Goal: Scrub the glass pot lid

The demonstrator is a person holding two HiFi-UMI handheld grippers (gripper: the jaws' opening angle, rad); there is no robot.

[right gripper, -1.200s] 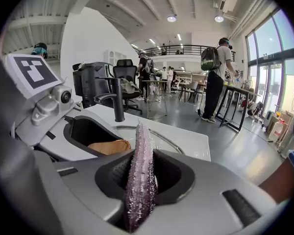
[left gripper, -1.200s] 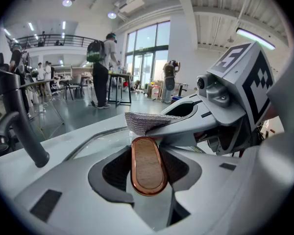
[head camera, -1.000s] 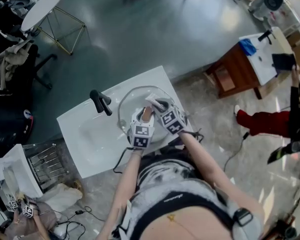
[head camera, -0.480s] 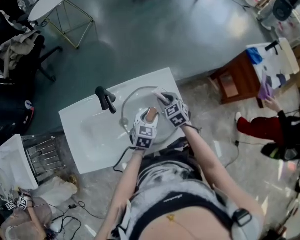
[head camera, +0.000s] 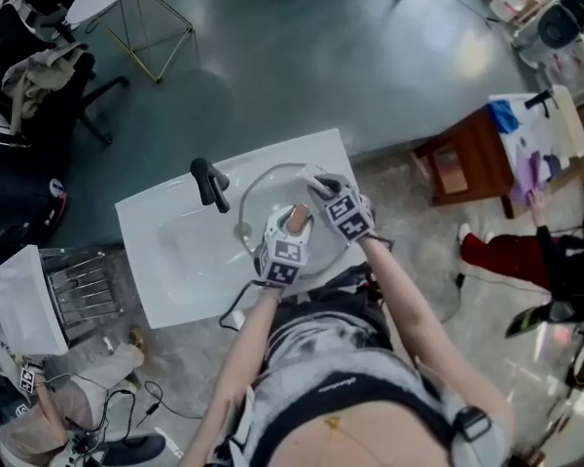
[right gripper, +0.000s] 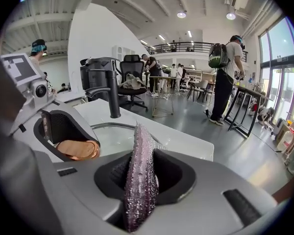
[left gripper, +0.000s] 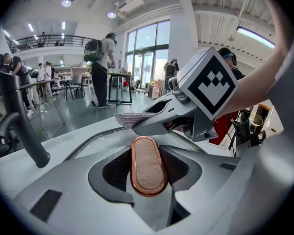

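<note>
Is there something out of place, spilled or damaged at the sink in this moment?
Nothing stands out. The left tongs grip the knob of the glass lid over the sink, and the right tongs hold the scrub cloth by the lid. No spill or crack shows.

No word, number or brand name could be read in any view. The marker cube [head camera: 281, 261] on the left hand-held gripper [head camera: 294, 220] and the marker cube [head camera: 347, 217] on the right hand-held gripper [head camera: 316, 181] bore only black-and-white square patterns, with no letters or digits. Both gripper views showed the same patterns and nothing more. A short line of pale print [head camera: 343, 385] crossed the person's dark garment in the head view, too small to make out.
</note>
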